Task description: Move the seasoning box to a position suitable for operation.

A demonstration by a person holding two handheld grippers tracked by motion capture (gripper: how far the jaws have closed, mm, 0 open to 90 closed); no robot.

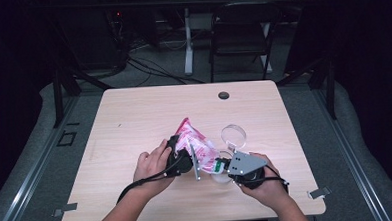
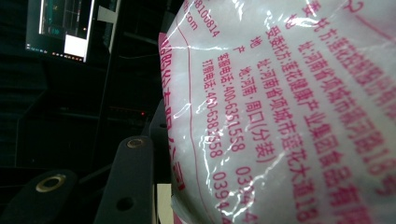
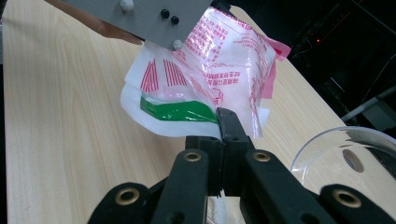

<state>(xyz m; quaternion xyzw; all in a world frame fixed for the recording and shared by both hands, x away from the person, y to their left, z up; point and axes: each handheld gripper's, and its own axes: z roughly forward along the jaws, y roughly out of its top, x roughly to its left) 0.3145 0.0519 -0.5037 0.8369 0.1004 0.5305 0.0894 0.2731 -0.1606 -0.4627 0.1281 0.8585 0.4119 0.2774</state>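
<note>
wooden table (image 1: 134, 123), folding chair (image 1: 241, 36), monitor (image 2: 60, 25)

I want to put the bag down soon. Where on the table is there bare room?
The left half of the table and the far strip before the round grommet lie bare. It is crowded at the near middle: the bag, the clear dish and both grippers.

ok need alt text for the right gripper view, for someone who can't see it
The right gripper, its black jaws shut, pinches the edge of a clear plastic bag with pink print and a green patch, held above a light wooden table. A clear round dish stands at the right, and a grey plate shows at the top.
</note>
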